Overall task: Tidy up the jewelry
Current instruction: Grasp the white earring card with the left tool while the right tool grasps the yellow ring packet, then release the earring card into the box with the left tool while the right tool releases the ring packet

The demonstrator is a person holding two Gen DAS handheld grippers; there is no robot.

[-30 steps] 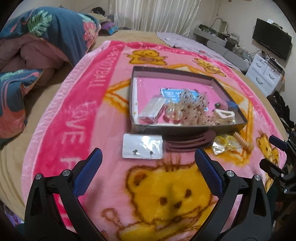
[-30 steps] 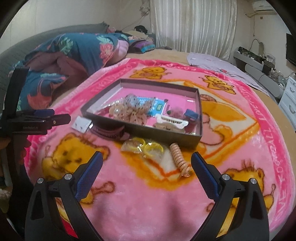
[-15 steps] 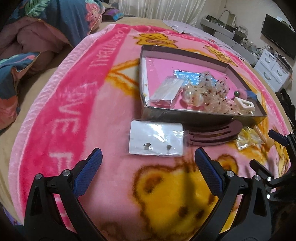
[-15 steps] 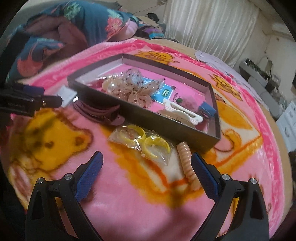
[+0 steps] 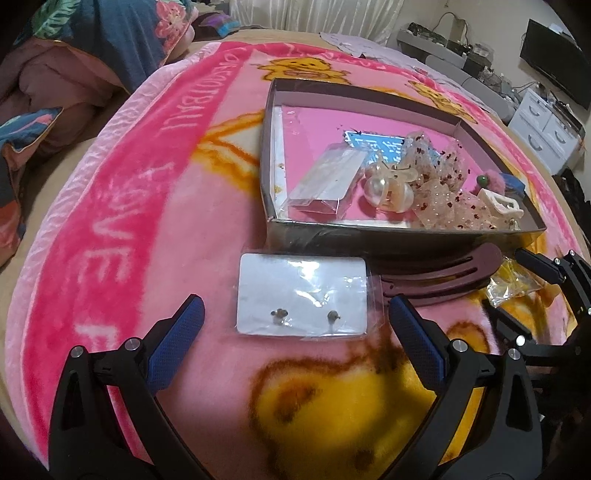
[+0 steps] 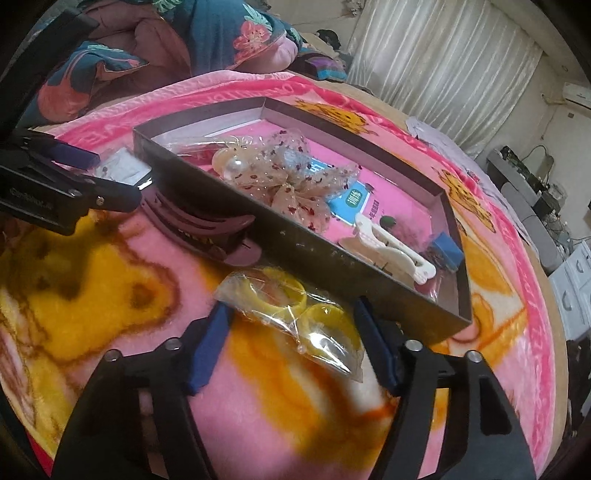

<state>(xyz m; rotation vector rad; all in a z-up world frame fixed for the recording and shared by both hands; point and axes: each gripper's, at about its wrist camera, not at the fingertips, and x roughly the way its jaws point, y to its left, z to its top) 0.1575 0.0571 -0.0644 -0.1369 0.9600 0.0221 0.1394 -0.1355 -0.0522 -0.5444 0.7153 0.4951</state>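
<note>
Both grippers tilt down toward the bed. The left gripper (image 5: 295, 317) hangs with its jaws spread wide over a white earring card (image 5: 302, 296) in a clear sleeve, the blue pads on either side of it and not touching. The right gripper (image 6: 293, 328) stands half as wide as before; its jaws have just been closing around a clear bag of yellow rings (image 6: 295, 314), which lies between the pads, though whether they press on it I cannot tell. Everything rests on a pink blanket (image 5: 122, 221) with yellow bears, spread on a bed with a flowered quilt (image 6: 207, 33) heaped at its head and white curtains (image 6: 436, 62) behind. A shallow dark box (image 5: 388, 230) sits on the blanket holding bows, a pearl clip (image 5: 388, 188) and a white hair clip (image 6: 391, 247); a maroon hair claw (image 5: 439, 273) lies against its near wall. Since a second ago both cameras have come lower and nearer the blanket, and the card and bag fill more of the view.
</note>
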